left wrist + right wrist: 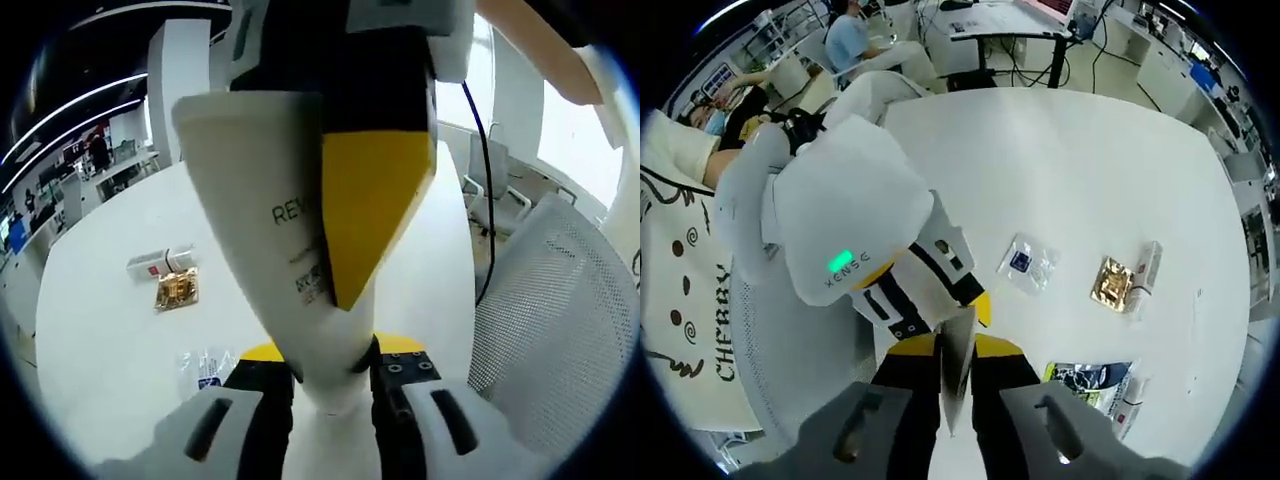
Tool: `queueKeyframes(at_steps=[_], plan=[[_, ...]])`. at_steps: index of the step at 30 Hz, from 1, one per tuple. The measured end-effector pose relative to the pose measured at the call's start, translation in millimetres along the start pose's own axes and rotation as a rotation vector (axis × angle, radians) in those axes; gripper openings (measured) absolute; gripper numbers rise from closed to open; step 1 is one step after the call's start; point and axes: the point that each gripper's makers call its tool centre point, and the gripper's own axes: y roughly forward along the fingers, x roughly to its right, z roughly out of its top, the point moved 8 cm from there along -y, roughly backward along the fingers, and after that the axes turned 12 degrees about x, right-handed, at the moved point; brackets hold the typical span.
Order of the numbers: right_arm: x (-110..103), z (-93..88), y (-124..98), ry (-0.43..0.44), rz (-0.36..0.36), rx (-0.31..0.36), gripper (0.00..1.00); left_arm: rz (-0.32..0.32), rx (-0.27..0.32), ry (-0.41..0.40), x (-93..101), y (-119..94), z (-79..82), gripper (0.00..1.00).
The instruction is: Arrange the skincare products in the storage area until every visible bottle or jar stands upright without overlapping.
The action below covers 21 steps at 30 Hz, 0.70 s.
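Note:
A white skincare tube [265, 230] with grey lettering is held in the air over the table. Its narrow cap end sits between the jaws of my left gripper [335, 378], which is shut on it. My right gripper comes in from above, and one yellow-padded finger [375, 200] lies flat against the tube's wide end. In the right gripper view the tube [956, 365] shows edge-on as a thin blade, with my right gripper [955, 372] shut on it. My left gripper [962, 302] reaches in from the left, under a white housing with a green light.
On the round white table [1070, 160] lie a clear sachet with a blue label [1025, 262], a gold packet [1110, 282], a small white box [1147, 266] and a printed pouch [1095, 385]. A white mesh chair [560, 330] stands at the table's edge. People sit at desks behind.

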Motion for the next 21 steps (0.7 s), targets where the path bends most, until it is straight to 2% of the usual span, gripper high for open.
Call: queueKeyframes(at_steps=[4,7,12,21], plan=[[-2.6,-0.4,-1.0,-0.081,0.004,0.006,0.09,0.005,0.013,0.037,-1.4,0.0,0.4,0.29],[-6.4,-0.8,-1.8,-0.151,0.017,-0.001,0.08,0.000,0.021,0.008,-3.1,-0.7,0.1,0.27],[-11.2,0.6,-2.3,-0.221,0.006,-0.015,0.07,0.013,0.025,0.039,-4.7,-0.8,0.5,0.25],[-6.3,-1.3,-5.5,-0.230,-0.012,-0.029,0.07,0.031,0.037,0.024,-9.0,-2.5,0.2,0.22]])
